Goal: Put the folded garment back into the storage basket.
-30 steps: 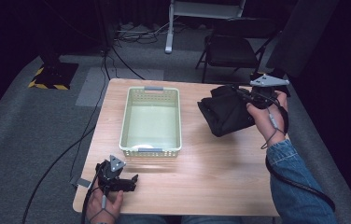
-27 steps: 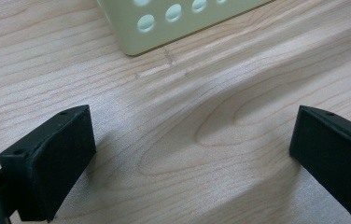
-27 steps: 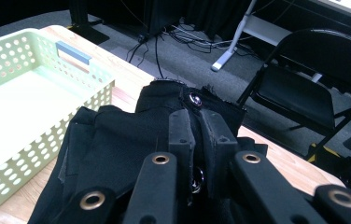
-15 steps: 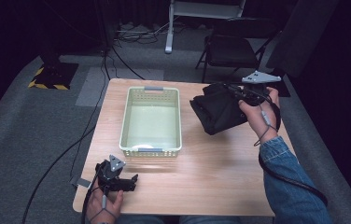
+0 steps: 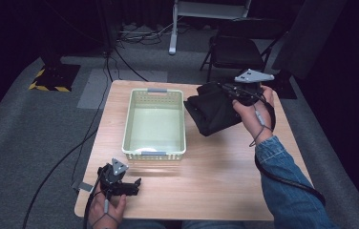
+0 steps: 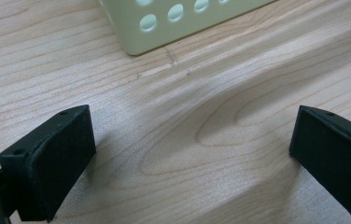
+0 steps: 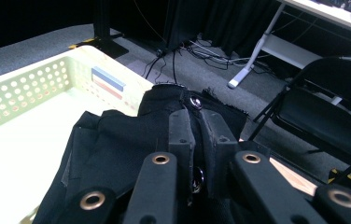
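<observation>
leftmost, left gripper (image 5: 131, 185) rests on desk (image 5: 206, 186) near front corner, jaws spread, grasping nothing. pale basket (image 5: 154, 153) mid-desk, empty. right gripper (image 5: 225, 90) clenched on black garment (image 5: 211, 112), lifted just beside basket. likely loading job: drop into basket not yet done.

We see a crumpled black garment (image 5: 216, 112) with a metal snap, lifted near the table's far right edge, beside an empty pale-green perforated basket (image 5: 132, 117) mid-table.
</observation>
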The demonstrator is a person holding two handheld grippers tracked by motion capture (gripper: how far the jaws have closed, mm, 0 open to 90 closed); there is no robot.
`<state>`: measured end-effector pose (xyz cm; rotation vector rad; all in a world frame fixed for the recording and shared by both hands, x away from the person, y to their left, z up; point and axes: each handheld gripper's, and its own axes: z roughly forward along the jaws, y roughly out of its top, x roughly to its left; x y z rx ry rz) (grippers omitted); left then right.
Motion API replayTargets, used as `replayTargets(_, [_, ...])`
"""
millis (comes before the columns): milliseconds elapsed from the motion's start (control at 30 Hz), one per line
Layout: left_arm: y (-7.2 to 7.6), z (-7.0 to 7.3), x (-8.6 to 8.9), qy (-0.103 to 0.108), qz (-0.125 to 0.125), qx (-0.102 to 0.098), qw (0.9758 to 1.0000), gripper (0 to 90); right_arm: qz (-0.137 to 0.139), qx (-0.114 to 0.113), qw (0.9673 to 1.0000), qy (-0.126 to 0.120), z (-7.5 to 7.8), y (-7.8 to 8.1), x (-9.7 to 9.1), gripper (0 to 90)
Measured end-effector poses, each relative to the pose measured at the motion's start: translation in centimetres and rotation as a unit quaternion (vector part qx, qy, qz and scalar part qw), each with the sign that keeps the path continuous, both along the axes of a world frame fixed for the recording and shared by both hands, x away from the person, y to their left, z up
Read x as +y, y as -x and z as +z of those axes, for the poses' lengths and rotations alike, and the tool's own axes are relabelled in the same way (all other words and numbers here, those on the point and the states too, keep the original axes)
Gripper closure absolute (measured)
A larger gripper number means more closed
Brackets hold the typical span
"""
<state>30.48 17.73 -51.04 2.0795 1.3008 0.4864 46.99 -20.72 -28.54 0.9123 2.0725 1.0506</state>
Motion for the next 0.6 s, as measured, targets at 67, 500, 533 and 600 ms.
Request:
replayTargets(67, [0.0,0.0,0.0,0.000,0.000,0.000,1.0000,0.3,0.003,-0.001,1.0000,0.001,0.1,0.0,0.5,83.6])
replayTargets(500, [0.0,0.0,0.0,-0.001,0.001,0.001,1.0000,0.3,0.022,-0.004,0.9998,0.000,0.3,-0.2,3.8,83.6])
replayTargets(533, [0.0,0.0,0.0,0.000,0.001,0.001,1.0000,0.3,0.024,-0.003,0.9997,0.000,0.3,-0.2,4.1,83.6])
replayTargets(600, [0.0,0.0,0.0,-0.001,0.000,0.001,1.0000,0.3,0.027,-0.003,0.9996,0.002,0.2,-0.3,4.7,83.6])
